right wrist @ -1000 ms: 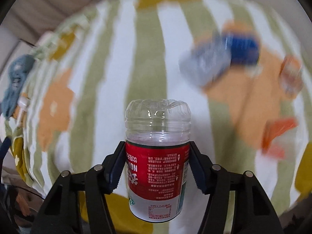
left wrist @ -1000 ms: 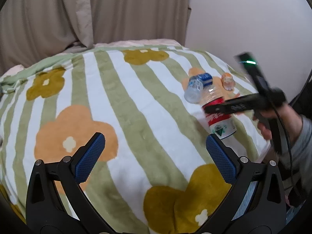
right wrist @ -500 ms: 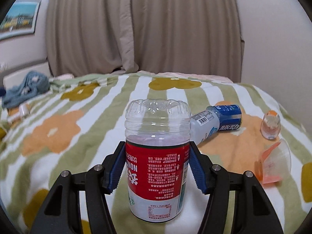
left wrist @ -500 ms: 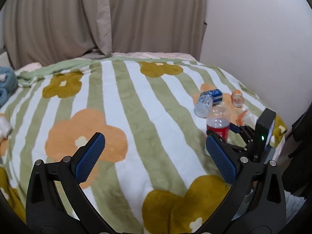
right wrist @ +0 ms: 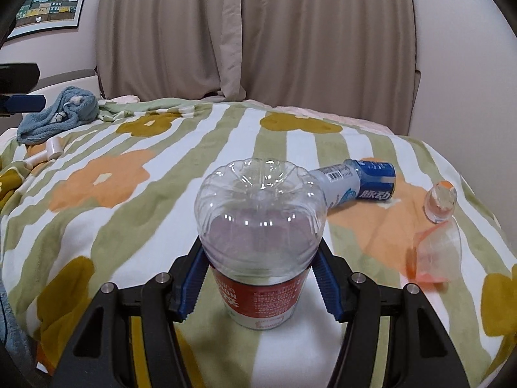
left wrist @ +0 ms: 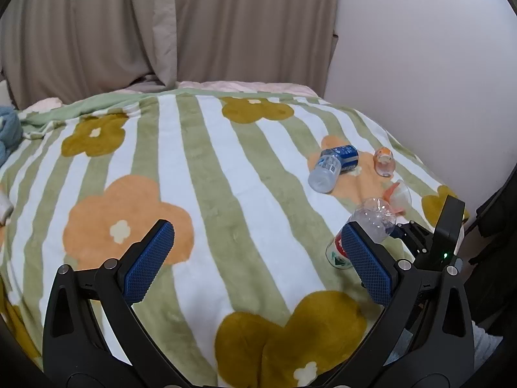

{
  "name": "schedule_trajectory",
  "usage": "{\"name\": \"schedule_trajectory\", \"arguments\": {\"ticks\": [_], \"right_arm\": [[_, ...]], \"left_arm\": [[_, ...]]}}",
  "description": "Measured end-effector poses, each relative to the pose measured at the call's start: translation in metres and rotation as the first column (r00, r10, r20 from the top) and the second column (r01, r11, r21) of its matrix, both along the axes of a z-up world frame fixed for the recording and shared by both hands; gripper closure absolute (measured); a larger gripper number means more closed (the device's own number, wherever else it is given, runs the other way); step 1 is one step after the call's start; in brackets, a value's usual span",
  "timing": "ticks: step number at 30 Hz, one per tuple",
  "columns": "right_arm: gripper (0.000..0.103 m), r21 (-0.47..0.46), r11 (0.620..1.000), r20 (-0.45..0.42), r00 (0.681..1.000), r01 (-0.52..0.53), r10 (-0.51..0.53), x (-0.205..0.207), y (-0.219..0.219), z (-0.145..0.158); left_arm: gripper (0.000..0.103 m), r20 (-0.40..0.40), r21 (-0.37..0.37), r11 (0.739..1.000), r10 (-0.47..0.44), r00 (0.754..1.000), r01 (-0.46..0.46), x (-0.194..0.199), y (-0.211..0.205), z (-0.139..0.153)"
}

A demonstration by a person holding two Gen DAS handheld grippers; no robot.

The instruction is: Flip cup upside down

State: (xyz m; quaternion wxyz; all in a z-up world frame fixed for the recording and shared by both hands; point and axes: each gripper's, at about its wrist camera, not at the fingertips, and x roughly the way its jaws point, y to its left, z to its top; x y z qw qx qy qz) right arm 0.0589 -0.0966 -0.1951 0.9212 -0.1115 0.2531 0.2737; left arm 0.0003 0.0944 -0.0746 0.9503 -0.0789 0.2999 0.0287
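The cup (right wrist: pixel 260 242) is a clear cut-off plastic bottle with a red label. It stands upside down on the striped flower blanket (right wrist: pixel 129 200), its ridged base up and tilted toward my right camera. My right gripper (right wrist: pixel 258 287) has its blue pads on both sides of the label; the jaws look slightly parted and I cannot tell if they still grip. In the left wrist view the cup (left wrist: pixel 368 226) leans at the right, half hidden behind my fingertip (left wrist: pixel 365 262). My left gripper (left wrist: pixel 258 258) is open and empty above the blanket.
A blue-labelled bottle (right wrist: pixel 358 182) lies on its side behind the cup. A small clear cup (right wrist: pixel 440 203) and an orange-tinted cup (right wrist: pixel 436 252) lie to the right. A blue cloth (right wrist: pixel 61 114) and white rolls (right wrist: pixel 53 148) sit far left. A wall bounds the bed's right edge.
My right gripper swung the cup over and set it on the blanket, mouth down. Now the cup leans toward the camera and sits lower between the jaws. My left gripper stayed open.
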Motion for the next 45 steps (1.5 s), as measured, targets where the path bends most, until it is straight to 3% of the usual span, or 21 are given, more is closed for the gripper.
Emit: {"name": "schedule_trajectory", "arguments": {"ticks": [6,7,10,20,29,33,38,42,45], "right_arm": [[0.044,0.001,1.000,-0.042,0.999,0.012,-0.012,0.003,0.002,0.003],[0.037,0.003,1.000,-0.047,0.999,0.015,-0.015,0.004,0.002,0.004],[0.000,-0.005,1.000,-0.059,0.998,0.029,-0.030,0.003,0.002,0.005],[0.000,0.023,0.999,-0.092,0.995,0.029,-0.027,0.001,-0.003,0.009],[0.000,0.045,0.999,-0.091,0.996,0.025,-0.021,-0.011,-0.004,0.032],[0.000,0.052,0.998,-0.061,0.998,0.034,-0.031,-0.028,-0.012,0.061],[0.000,0.082,0.989,0.080,0.989,0.121,-0.127,-0.065,-0.038,0.131],[0.000,0.125,0.957,0.209,0.936,0.262,-0.284,-0.093,-0.062,0.190],[0.000,0.168,0.920,0.221,0.896,0.353,-0.385,-0.099,-0.078,0.212]], "left_arm": [[0.000,0.013,-0.013,1.000,0.005,1.000,-0.005,-0.004,-0.002,0.003],[0.000,0.014,-0.009,1.000,0.006,1.000,-0.005,-0.005,-0.002,0.003],[0.000,0.017,-0.005,1.000,0.003,1.000,-0.003,-0.007,-0.004,0.004],[0.000,0.023,-0.002,1.000,-0.003,1.000,0.003,-0.011,-0.010,0.007],[0.000,0.051,0.020,1.000,0.002,0.999,-0.003,-0.022,-0.014,0.015],[0.000,0.095,0.051,0.999,-0.014,0.995,0.009,-0.024,-0.019,0.032],[0.000,0.215,0.099,0.994,-0.061,0.975,0.041,-0.019,-0.034,0.072],[0.000,0.320,0.140,0.988,-0.112,0.941,0.070,-0.014,-0.053,0.103],[0.000,0.373,0.159,0.984,-0.134,0.918,0.079,-0.011,-0.066,0.116]]}}
